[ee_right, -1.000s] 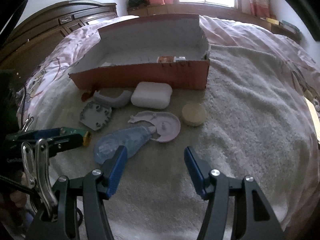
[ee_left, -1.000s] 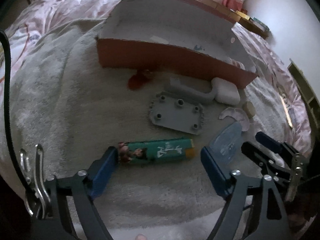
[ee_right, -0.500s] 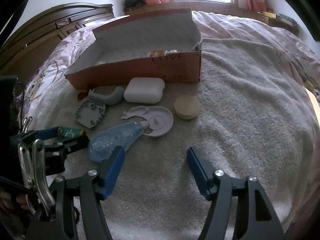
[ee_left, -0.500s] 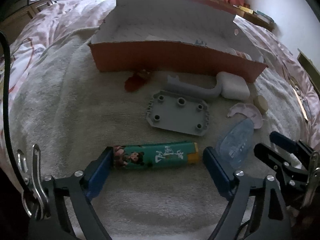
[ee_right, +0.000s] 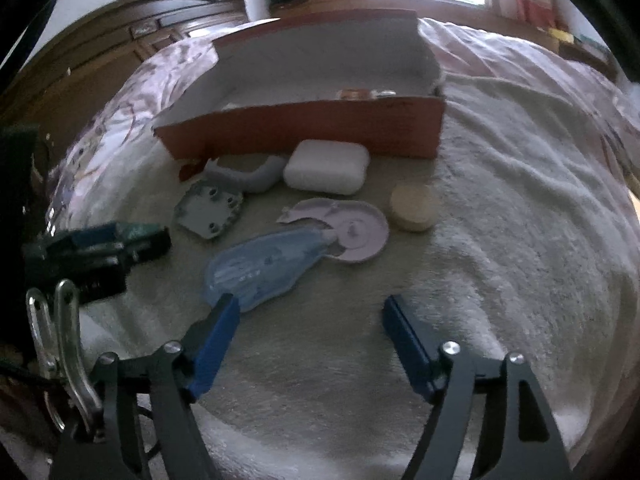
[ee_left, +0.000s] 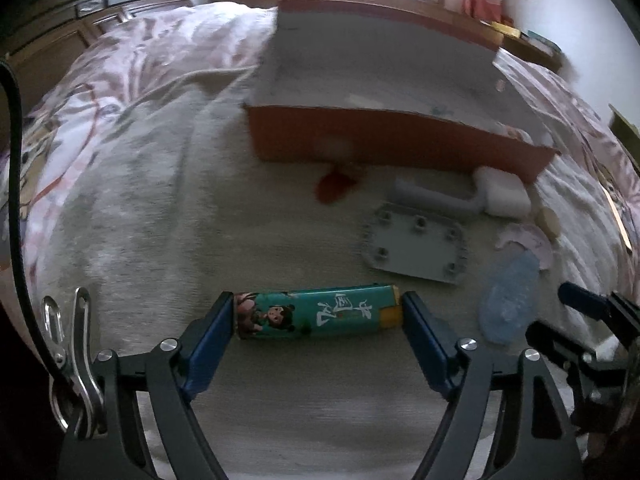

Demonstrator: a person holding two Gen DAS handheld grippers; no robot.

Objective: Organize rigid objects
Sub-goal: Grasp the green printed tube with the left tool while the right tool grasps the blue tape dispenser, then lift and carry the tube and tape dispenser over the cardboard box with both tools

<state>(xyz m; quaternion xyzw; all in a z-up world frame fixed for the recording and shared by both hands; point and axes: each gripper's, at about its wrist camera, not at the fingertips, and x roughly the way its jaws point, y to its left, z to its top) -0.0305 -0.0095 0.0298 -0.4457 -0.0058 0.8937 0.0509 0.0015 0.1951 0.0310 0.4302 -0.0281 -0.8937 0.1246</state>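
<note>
1. Presently, the left wrist view shows the left hand-held gripper (ee_left: 318, 316) with a teal cartoon-printed tube (ee_left: 316, 315) lying crosswise between its blue fingers (ee_left: 214, 326) on the grey blanket (ee_left: 160, 208) of the bed. Its jaws have just been closing; both pads sit at or against the tube's ends, but firm pressing cannot be told.
2. Only that view shows a red object (ee_left: 334, 184) in full, lying against the front wall of the orange cardboard box (ee_left: 384, 148). The right hand-held gripper appears there only as dark parts at the right edge.
3. The right wrist view shows the right hand-held gripper (ee_right: 310, 322) spread, its jaws having just been opening, with bare blanket between them. A translucent blue plastic shell (ee_right: 264, 270) lies just beyond the left fingertip.
4. That view shows more clearly a white rounded case (ee_right: 326, 166), a tan round puck (ee_right: 414, 208), a broken lilac disc (ee_right: 348, 230), a grey plate with bosses (ee_right: 210, 210) and a grey curved pipe piece (ee_right: 250, 176), all outside the box.
5. Box contents: the right view shows a small reddish item (ee_right: 354, 94) at the near right inside corner; what it is cannot be told. The rest of the visible floor is pale lining.
</note>
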